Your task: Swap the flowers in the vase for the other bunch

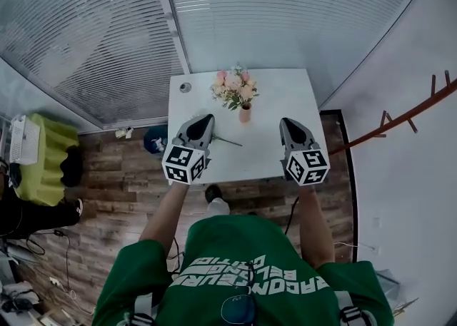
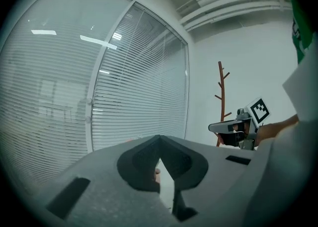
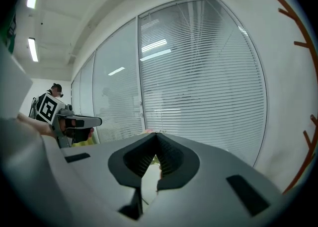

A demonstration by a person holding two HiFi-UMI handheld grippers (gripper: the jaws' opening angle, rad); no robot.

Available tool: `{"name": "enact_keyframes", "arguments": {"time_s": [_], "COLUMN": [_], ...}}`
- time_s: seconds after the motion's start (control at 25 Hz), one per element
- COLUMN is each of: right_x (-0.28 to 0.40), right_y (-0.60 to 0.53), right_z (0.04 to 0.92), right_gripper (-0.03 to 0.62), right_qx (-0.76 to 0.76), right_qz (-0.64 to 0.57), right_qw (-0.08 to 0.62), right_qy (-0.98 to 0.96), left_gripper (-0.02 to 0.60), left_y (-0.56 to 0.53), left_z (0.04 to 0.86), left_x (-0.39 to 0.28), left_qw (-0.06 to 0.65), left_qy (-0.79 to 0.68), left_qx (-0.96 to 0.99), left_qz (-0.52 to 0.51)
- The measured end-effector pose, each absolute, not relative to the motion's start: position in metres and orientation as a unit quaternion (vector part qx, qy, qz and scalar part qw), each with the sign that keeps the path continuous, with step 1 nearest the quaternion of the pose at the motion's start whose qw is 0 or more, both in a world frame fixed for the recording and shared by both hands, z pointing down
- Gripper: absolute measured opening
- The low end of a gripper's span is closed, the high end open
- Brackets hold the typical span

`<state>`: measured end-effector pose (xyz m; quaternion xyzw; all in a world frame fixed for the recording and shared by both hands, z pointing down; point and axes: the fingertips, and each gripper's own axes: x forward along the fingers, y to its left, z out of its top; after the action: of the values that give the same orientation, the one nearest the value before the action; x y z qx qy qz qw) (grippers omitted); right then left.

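Two grippers, both clenched on nothing. The left gripper (image 1: 206,118) and right gripper (image 1: 288,122) hover over the near half of the white table (image 1: 285,89). The vase (image 1: 245,113) stands upright between them, a bit farther off, with the pink flowers (image 1: 234,88) in it. A thin stem (image 1: 228,140) lies flat on the table, poking out rightward from under the left gripper. It is probably the other bunch; the rest is hidden.

Step looks like the approach, nothing pulled yet. Next move: open one pair of jaws, close on the stems just above the vase rim and lift straight up. The other gripper should steady the vase.
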<state>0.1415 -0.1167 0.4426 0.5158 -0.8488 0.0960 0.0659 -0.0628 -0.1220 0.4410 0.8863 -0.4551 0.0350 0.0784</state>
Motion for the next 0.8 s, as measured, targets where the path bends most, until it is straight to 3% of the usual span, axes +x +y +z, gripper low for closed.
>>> {"name": "enact_keyframes", "arguments": {"time_s": [0.4, 0.8], "right_x": [0.106, 0.096], "right_y": [-0.161, -0.166], "right_z": [0.467, 0.491], "right_gripper": [0.012, 0.012], "right_qx": [0.538, 0.568], "right_qz": [0.108, 0.116], "right_qw": [0.079, 0.084], "right_qy": [-0.832, -0.811], "left_gripper": [0.005, 0.005], "left_y": [-0.178, -0.203], "left_z": [0.466, 0.484], "left_x": [-0.111, -0.118], "left_qw": [0.095, 0.108], "left_qy": [-0.436, -0.393], "left_qx": [0.894, 0.912], "left_qz": [0.046, 0.042]}}
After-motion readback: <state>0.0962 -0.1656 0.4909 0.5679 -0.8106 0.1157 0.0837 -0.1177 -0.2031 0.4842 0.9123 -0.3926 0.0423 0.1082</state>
